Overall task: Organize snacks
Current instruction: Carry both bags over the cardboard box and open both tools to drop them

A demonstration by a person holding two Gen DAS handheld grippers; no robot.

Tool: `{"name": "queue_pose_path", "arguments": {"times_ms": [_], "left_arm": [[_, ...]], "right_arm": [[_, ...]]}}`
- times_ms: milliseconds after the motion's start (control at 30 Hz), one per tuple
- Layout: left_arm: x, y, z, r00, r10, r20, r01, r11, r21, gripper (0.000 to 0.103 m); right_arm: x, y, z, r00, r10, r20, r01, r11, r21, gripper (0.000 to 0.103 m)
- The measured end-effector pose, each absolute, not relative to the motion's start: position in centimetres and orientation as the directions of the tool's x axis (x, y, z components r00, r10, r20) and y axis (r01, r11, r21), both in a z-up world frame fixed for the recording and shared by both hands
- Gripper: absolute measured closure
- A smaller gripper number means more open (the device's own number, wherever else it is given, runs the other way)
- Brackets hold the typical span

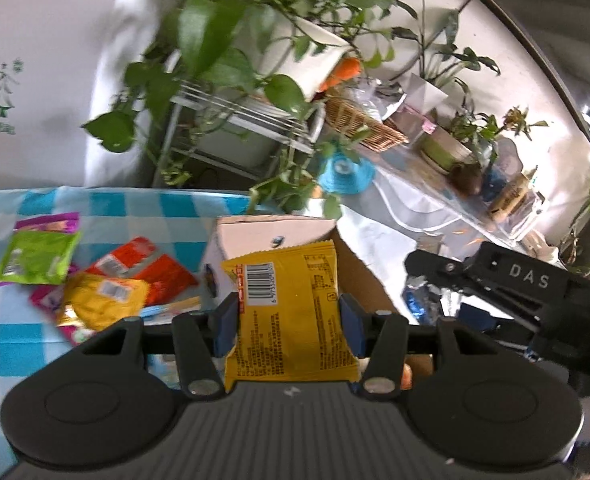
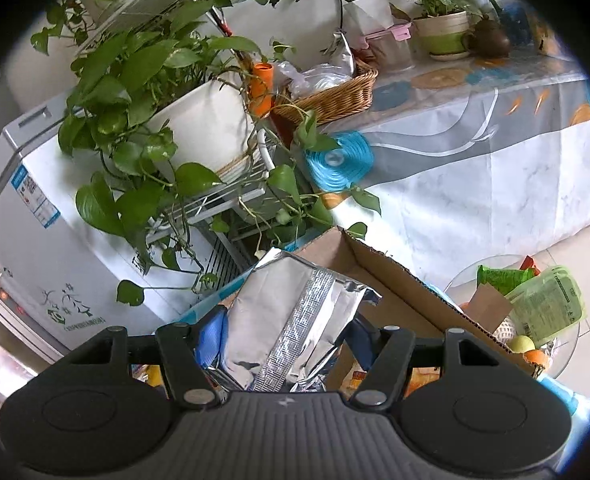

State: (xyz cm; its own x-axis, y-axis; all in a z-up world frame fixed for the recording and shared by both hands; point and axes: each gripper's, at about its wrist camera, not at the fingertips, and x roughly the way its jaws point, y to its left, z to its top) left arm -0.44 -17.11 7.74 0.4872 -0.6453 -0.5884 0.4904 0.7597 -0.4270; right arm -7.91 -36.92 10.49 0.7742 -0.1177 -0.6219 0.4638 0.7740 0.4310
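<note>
My left gripper is shut on a yellow snack packet with a barcode, held up in front of an open cardboard box. Several loose packets lie on the blue checked tablecloth to the left: a green packet, an orange-red packet, another yellow packet. In the right wrist view my right gripper is shut on a crinkled silver foil bag, above the cardboard box. The right gripper's black body shows at the right of the left wrist view.
A big trailing pot plant on a white wire rack stands behind the box. A side table carries a wicker basket and potted plants. A glass bowl with fruit and packets is on the right. A white appliance is at left.
</note>
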Motion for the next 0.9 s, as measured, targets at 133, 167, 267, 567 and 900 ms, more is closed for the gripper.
{"name": "queue_pose_path", "arguments": {"times_ms": [133,167,267,567,900], "left_arm": [[0.0,-19.2,7.6,0.469,-0.659,-0.588,0.508,0.746,-0.43,0.051],[0.2,-19.6,7.4,0.461,-0.662,-0.591,0.507,0.743,-0.436,0.051],[0.7,-20.6,6.6,0.439,-0.663,-0.607,0.5,0.741,-0.447,0.051],[1.3,-22.9,4.6,0.401,-0.652,-0.643,0.488,0.746,-0.452,0.047],[1.7,-22.5,5.7,0.446,-0.608,-0.657,0.464,0.784,-0.412,0.014]], "right_arm": [[-7.9,-37.5,10.4,0.776,-0.126,-0.619,0.477,0.759,0.444,0.033],[-8.0,-37.8,10.3,0.774,-0.129,-0.62,0.484,0.751,0.449,0.033],[-8.0,-38.3,10.0,0.767,-0.13,-0.628,0.504,0.727,0.466,0.033],[-8.2,-39.1,9.2,0.739,-0.146,-0.658,0.562,0.672,0.482,0.032],[-8.7,-39.9,9.0,0.75,-0.148,-0.645,0.577,0.622,0.529,0.021]]}}
